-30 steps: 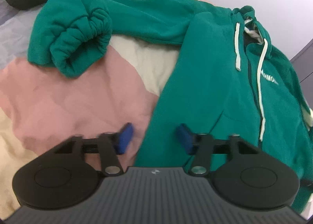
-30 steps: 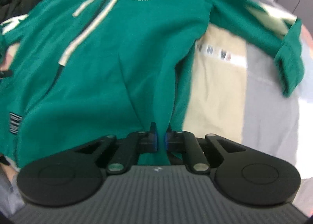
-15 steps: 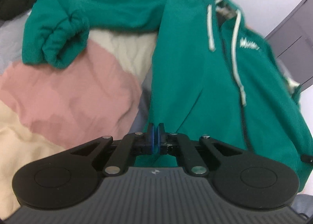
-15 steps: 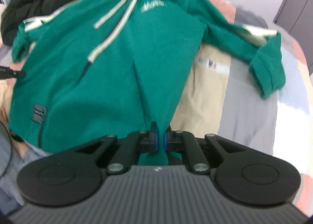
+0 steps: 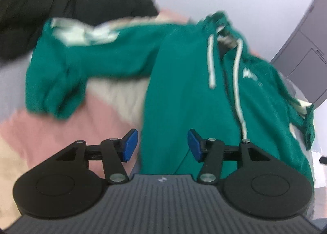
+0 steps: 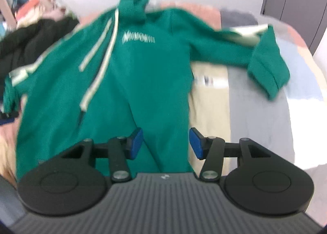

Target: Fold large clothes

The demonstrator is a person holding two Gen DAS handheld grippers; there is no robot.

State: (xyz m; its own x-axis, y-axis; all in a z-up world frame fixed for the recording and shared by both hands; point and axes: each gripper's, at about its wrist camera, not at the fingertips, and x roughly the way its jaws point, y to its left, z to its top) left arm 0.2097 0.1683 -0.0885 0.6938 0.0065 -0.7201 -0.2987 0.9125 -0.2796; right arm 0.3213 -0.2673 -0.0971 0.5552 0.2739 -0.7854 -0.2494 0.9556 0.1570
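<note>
The green hoodie (image 6: 147, 83) lies flat on the bed, hood away; both grippers, left (image 5: 162, 145) and right (image 6: 165, 143), hover at its hem, jaws opening, nothing pinched.

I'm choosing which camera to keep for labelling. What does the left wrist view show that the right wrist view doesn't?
Only the left wrist view shows the pink patch of bedding and the left cuff close up. Only the right wrist view shows the beige panel, the grey panel and the right cuff. Both show the green hoodie, its drawcords and the black garment.
</note>
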